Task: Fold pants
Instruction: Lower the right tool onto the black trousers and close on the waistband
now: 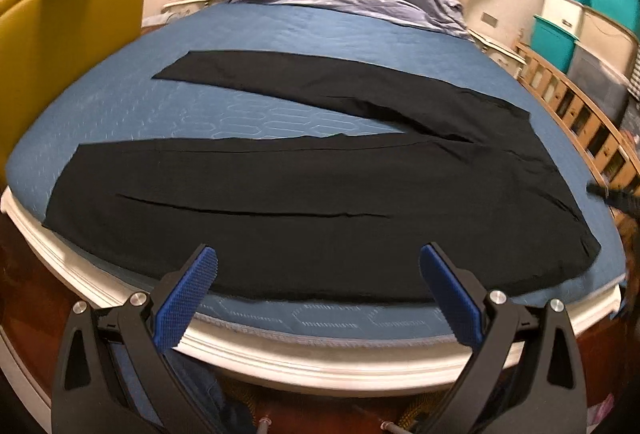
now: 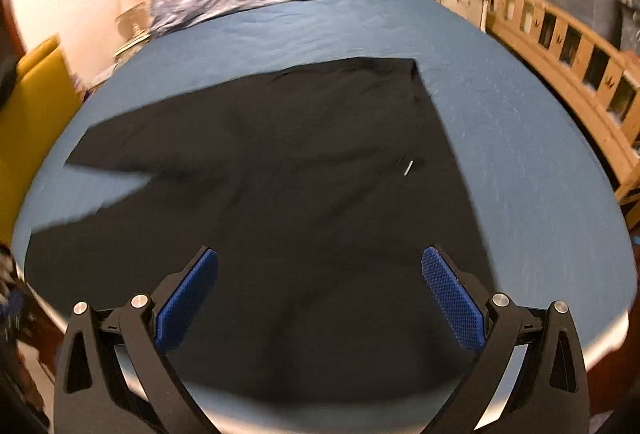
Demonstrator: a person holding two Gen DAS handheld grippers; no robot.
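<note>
The bed point(image 1: 132, 102) carries the pants point(image 1: 280, 202) spread flat ahead of my left tool point(image 1: 318, 294) and right tool point(image 2: 320, 294), both gaping, empty. Pinching one layer would drag the legs askew.

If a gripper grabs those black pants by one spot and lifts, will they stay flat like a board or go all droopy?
Probably droopy. The black pants lie limp on the blue mattress, with soft creases, so they look like thin cloth that would sag from one pinch. They likely weigh little. The left gripper and right gripper both have open jaws, so two grabs could keep them flatter.
</note>
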